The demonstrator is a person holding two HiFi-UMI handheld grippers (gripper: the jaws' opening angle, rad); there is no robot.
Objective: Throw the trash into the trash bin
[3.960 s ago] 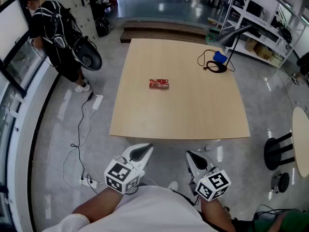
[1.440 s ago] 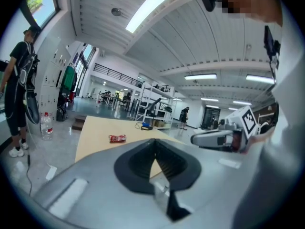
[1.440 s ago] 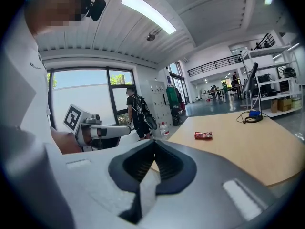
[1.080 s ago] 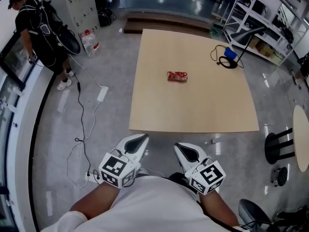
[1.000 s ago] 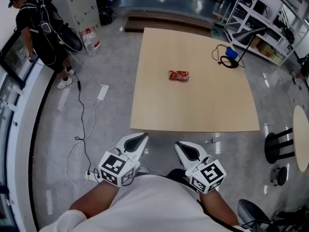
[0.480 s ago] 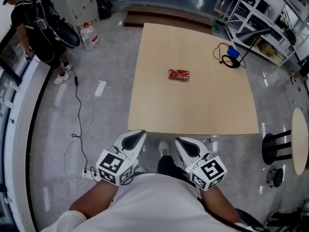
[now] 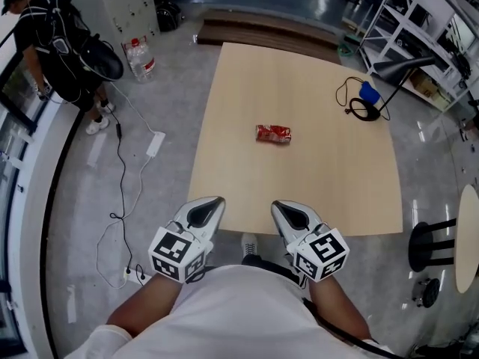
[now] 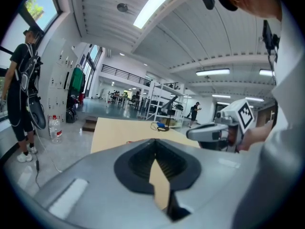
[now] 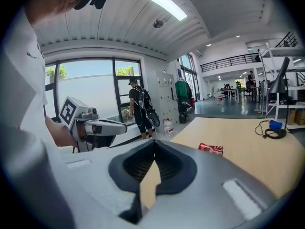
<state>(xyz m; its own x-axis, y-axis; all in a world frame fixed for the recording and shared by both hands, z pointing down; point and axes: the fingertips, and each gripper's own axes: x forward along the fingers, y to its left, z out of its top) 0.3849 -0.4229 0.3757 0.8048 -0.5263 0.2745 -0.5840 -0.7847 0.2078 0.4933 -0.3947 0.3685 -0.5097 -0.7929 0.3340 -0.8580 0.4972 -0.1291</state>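
As table (image 7: 299,81) nears, left gripper (image 7: 212,202) and right gripper (image 7: 280,207) overlap it.

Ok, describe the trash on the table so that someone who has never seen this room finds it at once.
Start at the big light wooden table. Near its centre lies a small crumpled red packet, alone on the bare top. It is the only red thing there; the black lamp with its cable sits far off at the right corner.

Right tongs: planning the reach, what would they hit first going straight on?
Probably the bare table top, left of the red wrapper, since the right tongs tilt slightly down; depth is unclear.
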